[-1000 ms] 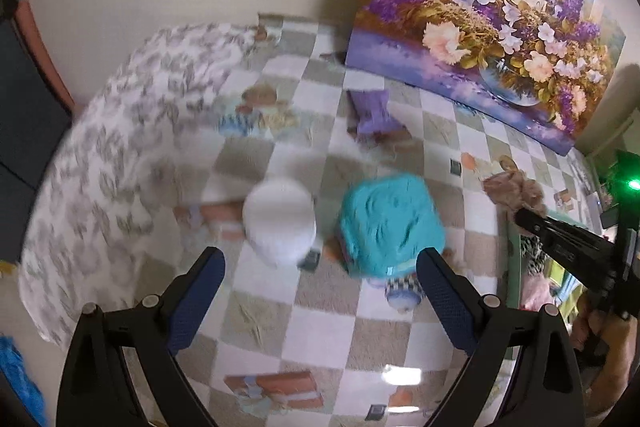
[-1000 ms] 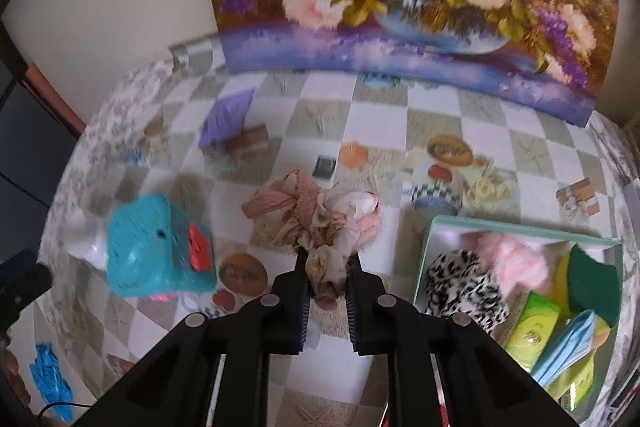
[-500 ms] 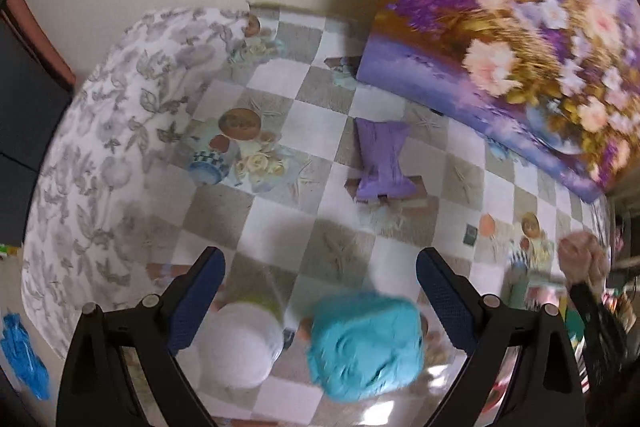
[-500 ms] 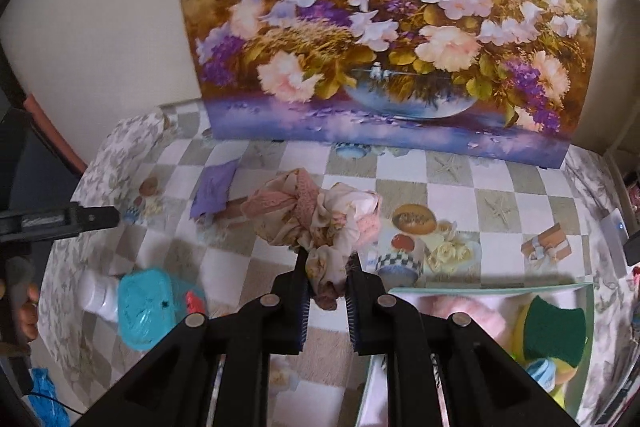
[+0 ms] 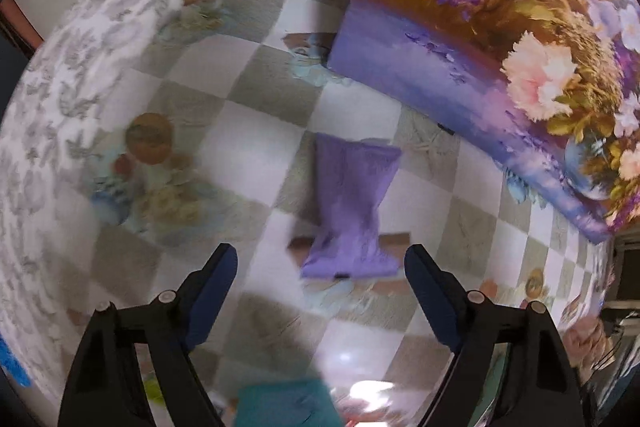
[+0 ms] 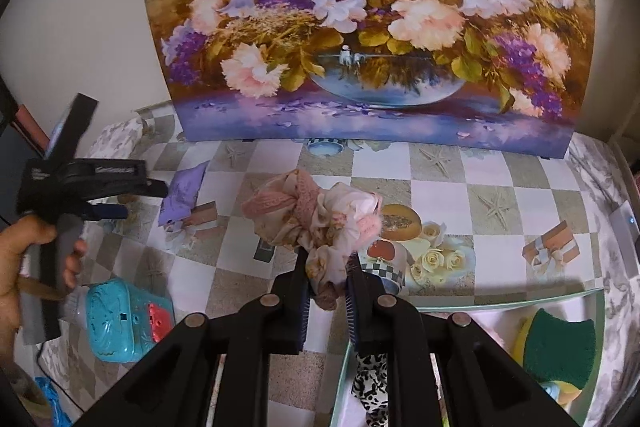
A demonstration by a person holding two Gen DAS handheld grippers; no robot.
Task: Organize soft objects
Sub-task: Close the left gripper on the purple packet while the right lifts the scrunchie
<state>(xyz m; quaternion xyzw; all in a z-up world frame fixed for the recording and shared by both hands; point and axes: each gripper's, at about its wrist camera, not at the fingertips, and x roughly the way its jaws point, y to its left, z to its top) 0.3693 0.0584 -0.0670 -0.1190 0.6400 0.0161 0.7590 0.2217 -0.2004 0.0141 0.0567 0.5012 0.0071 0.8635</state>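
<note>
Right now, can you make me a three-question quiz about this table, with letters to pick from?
1. Where is the purple cloth?
A. in the box
B. flat on the checked tablecloth
C. on the painting

2. What colour is the toy near the table's edge?
A. teal
B. yellow
C. black

3. What is the right tool doing?
A. open, holding nothing
B. pinching the pink scrunchies
C. pressing the toy

Answers:
1 B, it lies spread on the squares.
2 A, its body is teal with a red patch.
3 B, the bundle sticks up between its closed fingers.
</note>
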